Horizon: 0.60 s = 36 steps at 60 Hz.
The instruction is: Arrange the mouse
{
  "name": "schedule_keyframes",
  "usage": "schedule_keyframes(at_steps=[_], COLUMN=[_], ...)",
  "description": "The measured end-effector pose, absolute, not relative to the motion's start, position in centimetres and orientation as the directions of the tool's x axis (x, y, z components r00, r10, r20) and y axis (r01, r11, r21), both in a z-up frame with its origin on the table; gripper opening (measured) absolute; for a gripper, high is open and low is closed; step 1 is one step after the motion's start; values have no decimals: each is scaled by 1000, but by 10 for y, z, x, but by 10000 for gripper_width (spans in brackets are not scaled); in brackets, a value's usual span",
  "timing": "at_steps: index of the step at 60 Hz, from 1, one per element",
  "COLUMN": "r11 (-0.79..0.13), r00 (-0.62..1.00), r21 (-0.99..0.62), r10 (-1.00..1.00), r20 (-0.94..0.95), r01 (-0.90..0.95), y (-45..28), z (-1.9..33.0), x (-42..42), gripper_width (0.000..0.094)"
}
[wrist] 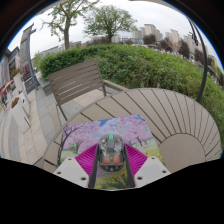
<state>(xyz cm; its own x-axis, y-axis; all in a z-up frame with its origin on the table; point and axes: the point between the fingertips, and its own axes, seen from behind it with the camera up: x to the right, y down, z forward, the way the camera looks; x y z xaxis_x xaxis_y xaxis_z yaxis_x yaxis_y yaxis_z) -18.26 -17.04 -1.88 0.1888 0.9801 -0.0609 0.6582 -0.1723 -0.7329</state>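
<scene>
A small grey computer mouse with a green light at its scroll wheel sits between my two fingers, over a mouse mat printed with pink blossoms and blue sky. The mat lies on a round slatted wooden table. The magenta pads press against the mouse's left and right sides, so my gripper is shut on the mouse. I cannot tell if the mouse rests on the mat or is held just above it.
A wooden slatted chair stands beyond the table to the left. A green hedge runs behind, with trees and buildings farther off. Paved ground lies left of the table.
</scene>
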Motion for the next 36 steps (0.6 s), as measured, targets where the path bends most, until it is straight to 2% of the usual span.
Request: schedule_keyframes(at_steps=[2, 3, 4, 6, 7, 9, 13, 16, 24, 36], r11=[-172, -167, -161, -151, -147, -137, -104, -91, -101, -114], r00=[191, 194, 195, 197, 201, 203, 202, 200, 187, 201], r21=[-732, -731, -728, -725, -724, -722, -721, -714, -683, -638], r10=[980, 980, 980, 980, 979, 979, 978, 977, 981, 977], r20=[-58, -48, -38, -21, -12, 5, 52, 70, 52, 65], r01=[659, 661, 666, 672, 673, 678, 685, 695, 724, 762], y=[-172, -171, -170, -169, -169, -167, -159, -158, -167, -169], z=[-19, -18, -17, -12, -8, -1, 24, 43, 95, 142], x=[-180, -179, -176, -175, -171, -165, -145, -124, -46, 60], gripper_width=[478, 524, 601, 830, 852, 808, 860, 855, 850, 852])
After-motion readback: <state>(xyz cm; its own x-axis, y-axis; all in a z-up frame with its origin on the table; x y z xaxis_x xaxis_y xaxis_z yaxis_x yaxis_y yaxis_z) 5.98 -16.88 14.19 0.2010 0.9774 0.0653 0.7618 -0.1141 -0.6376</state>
